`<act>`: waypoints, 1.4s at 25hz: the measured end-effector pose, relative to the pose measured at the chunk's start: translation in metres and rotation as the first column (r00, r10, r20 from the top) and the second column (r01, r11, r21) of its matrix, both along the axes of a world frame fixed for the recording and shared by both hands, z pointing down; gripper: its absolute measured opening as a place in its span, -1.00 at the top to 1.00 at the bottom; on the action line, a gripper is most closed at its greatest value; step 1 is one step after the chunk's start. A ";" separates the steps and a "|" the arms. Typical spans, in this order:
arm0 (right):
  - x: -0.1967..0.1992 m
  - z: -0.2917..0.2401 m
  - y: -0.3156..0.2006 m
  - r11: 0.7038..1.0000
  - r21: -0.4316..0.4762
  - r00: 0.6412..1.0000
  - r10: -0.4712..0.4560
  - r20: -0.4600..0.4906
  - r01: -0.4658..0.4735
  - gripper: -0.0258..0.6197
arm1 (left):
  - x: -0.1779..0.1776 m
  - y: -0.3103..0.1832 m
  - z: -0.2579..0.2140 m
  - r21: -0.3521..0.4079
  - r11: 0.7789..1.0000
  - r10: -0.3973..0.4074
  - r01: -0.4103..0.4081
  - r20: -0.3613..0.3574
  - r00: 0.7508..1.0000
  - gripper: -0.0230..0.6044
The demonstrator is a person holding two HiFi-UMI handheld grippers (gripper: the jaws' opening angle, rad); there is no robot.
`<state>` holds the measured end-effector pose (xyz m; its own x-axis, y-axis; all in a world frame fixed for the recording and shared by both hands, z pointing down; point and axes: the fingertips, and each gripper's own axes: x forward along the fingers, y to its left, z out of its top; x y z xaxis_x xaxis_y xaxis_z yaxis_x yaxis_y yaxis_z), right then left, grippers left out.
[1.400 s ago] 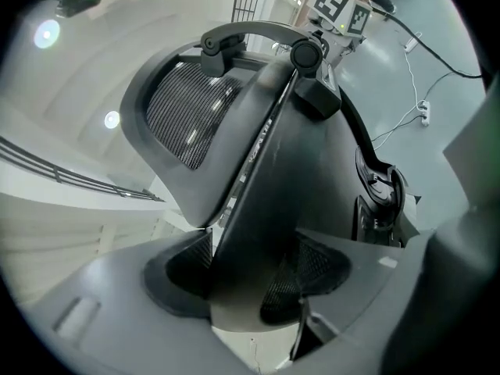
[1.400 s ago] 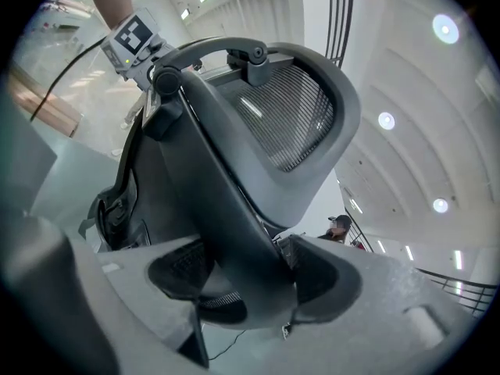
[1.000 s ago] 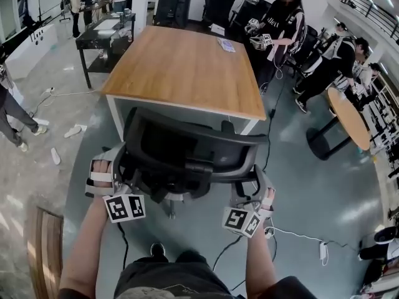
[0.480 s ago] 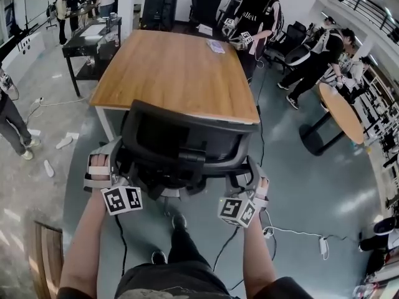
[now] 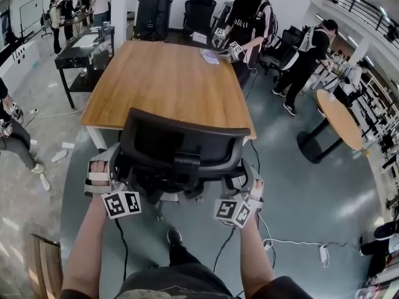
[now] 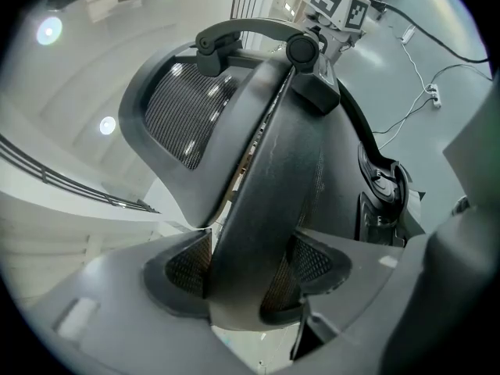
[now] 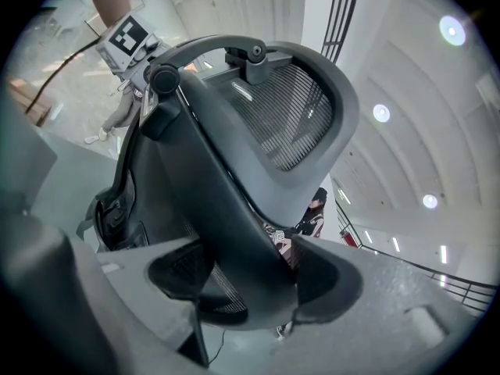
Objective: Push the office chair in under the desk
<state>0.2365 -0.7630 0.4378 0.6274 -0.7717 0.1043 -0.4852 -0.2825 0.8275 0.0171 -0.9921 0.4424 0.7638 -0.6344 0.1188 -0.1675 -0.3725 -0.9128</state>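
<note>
The black mesh-backed office chair (image 5: 181, 154) stands in front of me, its backrest top overlapping the near edge of the wooden desk (image 5: 168, 73) with white legs. My left gripper (image 5: 114, 172) is shut on the left edge of the backrest frame (image 6: 266, 170), the dark pads (image 6: 186, 266) pressing on both sides of it. On the right edge my right gripper (image 5: 247, 184) holds the frame (image 7: 226, 201) the same way, between its pads (image 7: 181, 276). The chair's seat and base are hidden under the backrest.
A person with grippers (image 5: 246, 17) stands at the desk's far right corner, others behind. A round wooden table (image 5: 340, 117) is at the right. Cables and a power strip (image 5: 324, 251) lie on the floor right of me. A black table (image 5: 81, 48) stands back left.
The chair has rolled forward with both grippers on it; its backrest now covers the desk's near edge, where a strip of white frame and floor showed before. I have stepped forward.
</note>
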 end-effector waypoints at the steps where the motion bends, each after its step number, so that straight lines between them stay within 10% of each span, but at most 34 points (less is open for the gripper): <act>1: 0.007 0.000 -0.003 1.000 0.003 1.000 0.000 -0.002 0.000 0.04 | 0.007 -0.003 0.000 0.001 1.000 0.001 -0.001 -0.001 1.000 -0.10; 12: 0.116 -0.012 -0.060 1.000 0.008 1.000 -0.025 0.008 0.025 0.03 | 0.104 -0.047 -0.010 0.024 1.000 0.000 0.000 0.005 1.000 -0.09; 35: 0.124 -0.010 -0.067 0.999 0.038 0.999 -0.033 -0.021 0.034 0.03 | 0.113 -0.054 -0.004 0.033 0.999 0.001 -0.001 -0.006 1.000 -0.10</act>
